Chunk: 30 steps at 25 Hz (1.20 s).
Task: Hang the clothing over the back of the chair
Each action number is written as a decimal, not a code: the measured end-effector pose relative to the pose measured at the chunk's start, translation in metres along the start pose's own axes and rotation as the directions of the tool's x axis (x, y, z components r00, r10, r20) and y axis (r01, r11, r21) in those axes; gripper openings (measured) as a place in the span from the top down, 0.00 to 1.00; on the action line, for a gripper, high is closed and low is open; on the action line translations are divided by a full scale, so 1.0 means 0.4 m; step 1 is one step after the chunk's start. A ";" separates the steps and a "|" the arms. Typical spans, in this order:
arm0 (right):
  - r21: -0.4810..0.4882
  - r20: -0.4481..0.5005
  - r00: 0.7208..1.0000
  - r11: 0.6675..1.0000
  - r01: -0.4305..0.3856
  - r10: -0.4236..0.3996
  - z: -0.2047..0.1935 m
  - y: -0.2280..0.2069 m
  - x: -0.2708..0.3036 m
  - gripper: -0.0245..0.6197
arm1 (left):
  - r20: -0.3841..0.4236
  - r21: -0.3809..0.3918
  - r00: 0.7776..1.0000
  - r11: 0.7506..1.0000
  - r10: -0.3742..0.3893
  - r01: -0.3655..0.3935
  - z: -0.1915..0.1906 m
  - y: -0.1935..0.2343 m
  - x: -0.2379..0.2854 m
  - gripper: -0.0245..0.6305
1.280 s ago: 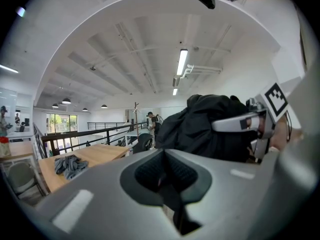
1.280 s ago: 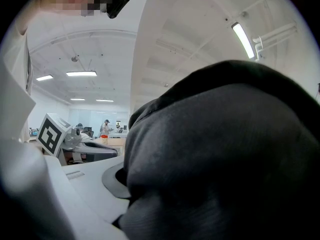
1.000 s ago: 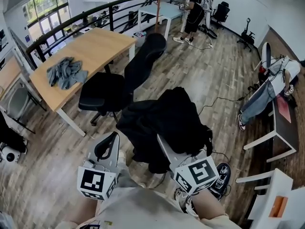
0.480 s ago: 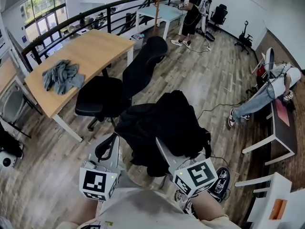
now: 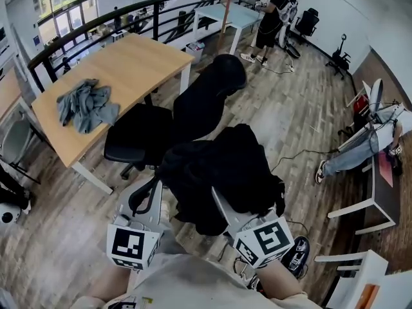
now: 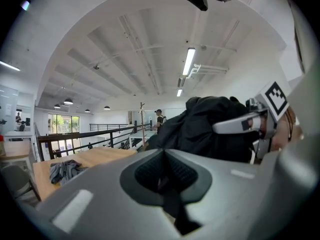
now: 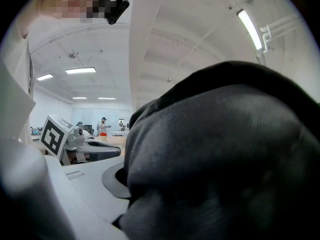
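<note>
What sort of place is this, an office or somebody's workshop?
Most likely an open-plan office or lab on an upper floor. A wooden desk stands with a black office chair beside it, and a black railing runs along the floor's edge in front of large windows.

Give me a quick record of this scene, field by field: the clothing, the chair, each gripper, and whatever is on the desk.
clothing: black clothing, bunched, held up in the air, not yet on the chair
chair: black office chair, beyond the clothing, its back bare
right gripper: closed on the clothing, fabric draped over its jaws
left gripper: jaws together at the clothing's left edge; a pinch of fabric cannot be confirmed
desk: wooden desk, crumpled grey cloth on it
bystander: person standing far back
</note>
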State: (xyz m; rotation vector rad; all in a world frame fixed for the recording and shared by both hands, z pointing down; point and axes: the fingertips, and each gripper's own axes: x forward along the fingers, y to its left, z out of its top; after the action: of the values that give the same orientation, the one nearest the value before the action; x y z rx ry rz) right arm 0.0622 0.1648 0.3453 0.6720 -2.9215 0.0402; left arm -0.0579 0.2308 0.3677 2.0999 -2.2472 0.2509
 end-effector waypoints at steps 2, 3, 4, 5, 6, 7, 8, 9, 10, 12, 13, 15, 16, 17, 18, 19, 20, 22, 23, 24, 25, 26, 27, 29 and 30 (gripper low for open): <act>0.003 -0.001 1.000 1.000 -0.003 0.003 0.010 -0.012 0.064 0.70 | -0.004 -0.002 1.000 1.000 -0.001 0.001 0.002 0.048 0.045 0.96; 0.004 0.000 1.000 1.000 -0.003 0.003 0.016 -0.018 0.096 0.70 | -0.005 -0.003 1.000 1.000 -0.002 0.002 0.004 0.074 0.069 0.96; 0.005 0.001 1.000 1.000 -0.003 0.003 0.022 -0.024 0.128 0.70 | -0.006 -0.003 1.000 1.000 -0.004 0.004 0.006 0.100 0.093 0.96; 0.007 0.001 1.000 1.000 -0.003 0.003 0.028 -0.032 0.160 0.70 | -0.008 -0.004 1.000 1.000 -0.006 0.006 0.008 0.126 0.118 0.96; 0.010 -0.001 1.000 1.000 -0.003 0.003 0.033 -0.040 0.192 0.70 | -0.011 -0.005 1.000 1.000 -0.010 0.010 0.009 0.150 0.145 0.96; 0.012 -0.005 1.000 1.000 -0.003 0.003 0.040 -0.049 0.225 0.70 | -0.016 -0.005 1.000 1.000 -0.015 0.014 0.011 0.174 0.172 0.96; 0.013 -0.010 1.000 1.000 -0.002 0.002 0.048 -0.059 0.259 0.70 | -0.020 -0.004 1.000 1.000 -0.020 0.020 0.015 0.197 0.201 0.96; 0.014 -0.015 1.000 1.000 0.000 0.001 0.056 -0.068 0.293 0.70 | -0.023 0.000 0.999 1.000 -0.028 0.028 0.022 0.220 0.231 0.96; 0.014 -0.021 1.000 1.000 0.000 0.000 0.065 -0.076 0.327 0.70 | -0.027 0.004 0.999 0.999 -0.035 0.035 0.031 0.243 0.259 0.96; 0.014 -0.030 1.000 1.000 0.003 -0.003 0.082 -0.089 0.391 0.70 | -0.031 0.007 0.998 0.999 -0.050 0.051 0.047 0.291 0.312 0.96; 0.016 -0.031 1.000 1.000 0.007 -0.006 0.091 -0.097 0.422 0.70 | -0.030 0.007 0.998 0.998 -0.057 0.058 0.055 0.316 0.339 0.96; 0.022 -0.028 0.999 1.000 0.019 -0.018 0.109 -0.116 0.485 0.70 | -0.025 0.012 0.997 0.997 -0.070 0.071 0.070 0.365 0.393 0.96; 0.025 -0.027 0.999 0.999 0.026 -0.026 0.117 -0.126 0.516 0.70 | -0.022 0.014 0.997 0.997 -0.077 0.078 0.077 0.389 0.418 0.96; 0.029 -0.025 0.999 0.999 0.034 -0.033 0.124 -0.136 0.546 0.70 | -0.019 0.013 0.996 0.996 -0.084 0.085 0.084 0.411 0.441 0.96; 0.032 -0.023 0.999 0.999 0.041 -0.041 0.131 -0.146 0.574 0.70 | -0.018 0.011 0.996 0.996 -0.090 0.091 0.090 0.434 0.463 0.96; 0.035 -0.022 0.999 0.998 0.048 -0.047 0.137 -0.155 0.601 0.70 | -0.019 0.006 0.995 0.995 -0.095 0.096 0.094 0.456 0.485 0.96; 0.038 -0.021 0.998 0.998 0.053 -0.053 0.143 -0.163 0.628 0.70 | -0.021 0.005 0.995 0.995 -0.100 0.101 0.096 0.478 0.507 0.96; 0.043 -0.019 0.998 0.997 0.062 -0.062 0.155 -0.178 0.678 0.70 | -0.020 0.024 0.993 0.993 -0.115 0.115 0.102 0.516 0.553 0.96; 0.044 -0.019 0.998 0.997 0.067 -0.066 0.160 -0.185 0.698 0.70 | -0.021 0.033 0.992 0.992 -0.124 0.125 0.106 0.528 0.572 0.96; 0.045 -0.020 0.997 0.996 0.071 -0.070 0.165 -0.192 0.714 0.70 | -0.020 0.040 0.991 0.990 -0.134 0.135 0.111 0.537 0.589 0.96; 0.046 -0.019 0.997 0.996 0.077 -0.076 0.169 -0.199 0.728 0.70 | -0.018 0.046 0.989 0.988 -0.144 0.144 0.117 0.545 0.603 0.96; 0.047 -0.017 0.996 0.995 0.083 -0.083 0.174 -0.206 0.740 0.70 | -0.013 0.052 0.988 0.987 -0.151 0.152 0.125 0.551 0.617 0.96; 0.048 -0.013 0.996 0.995 0.090 -0.089 0.179 -0.213 0.751 0.70 | -0.008 0.059 0.988 0.986 -0.157 0.157 0.132 0.557 0.631 0.96; 0.050 -0.008 0.995 0.994 0.100 -0.099 0.188 -0.227 0.767 0.70 | 0.001 0.066 0.986 0.984 -0.167 0.167 0.142 0.564 0.653 0.96; 0.051 -0.007 0.995 0.993 0.102 -0.102 0.191 -0.233 0.772 0.70 | 0.003 0.065 0.985 0.983 -0.171 0.170 0.145 0.565 0.662 0.96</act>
State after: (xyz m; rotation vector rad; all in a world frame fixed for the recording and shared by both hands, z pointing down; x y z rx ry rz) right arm -0.1820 -0.0572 0.3141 0.8266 -2.8859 0.1060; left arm -0.2979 -0.0254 0.3325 2.3136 -2.0743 0.3099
